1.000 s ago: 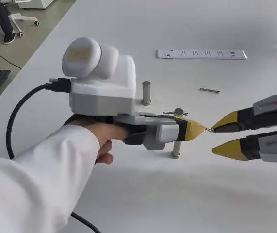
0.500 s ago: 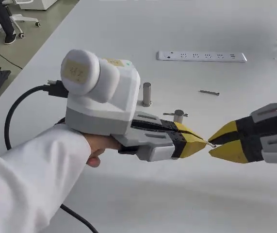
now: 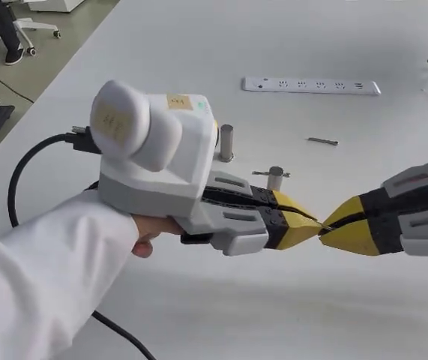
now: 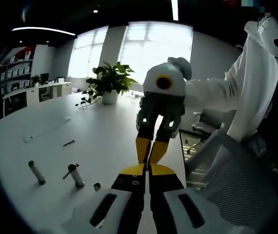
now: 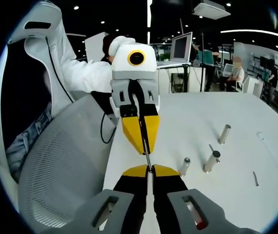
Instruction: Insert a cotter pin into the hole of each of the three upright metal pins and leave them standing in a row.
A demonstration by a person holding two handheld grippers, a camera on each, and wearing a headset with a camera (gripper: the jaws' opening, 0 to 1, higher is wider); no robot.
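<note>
The cotter pin [image 5: 147,155] is up in the air above the desk [image 3: 288,315], a thin wire stretched between the yellow tips of the two tools, which meet nose to nose just in front of the fitted metal pin [image 3: 275,179]. The left tool [image 3: 315,223] has its jaws pressed together on one end of the wire, and the right tool [image 3: 327,227] has its jaws closed narrow on the other end, so each grips the cotter pin from its own side. A hand [image 3: 150,229] in a white sleeve carries the left tool. The fitted metal pin stands upright on the desk with a wire already crossing through its top. Just behind it and a little to its left stands a bare metal pin [image 3: 226,142], also upright. In the right gripper view a third metal pin [image 5: 185,166] stands close on its other side, nearest the tools. Beyond the fitted metal pin and off to its right, a short loose rod [image 3: 323,141] lies flat on the desk, and farther back lies a white power strip [image 3: 311,85].
</note>
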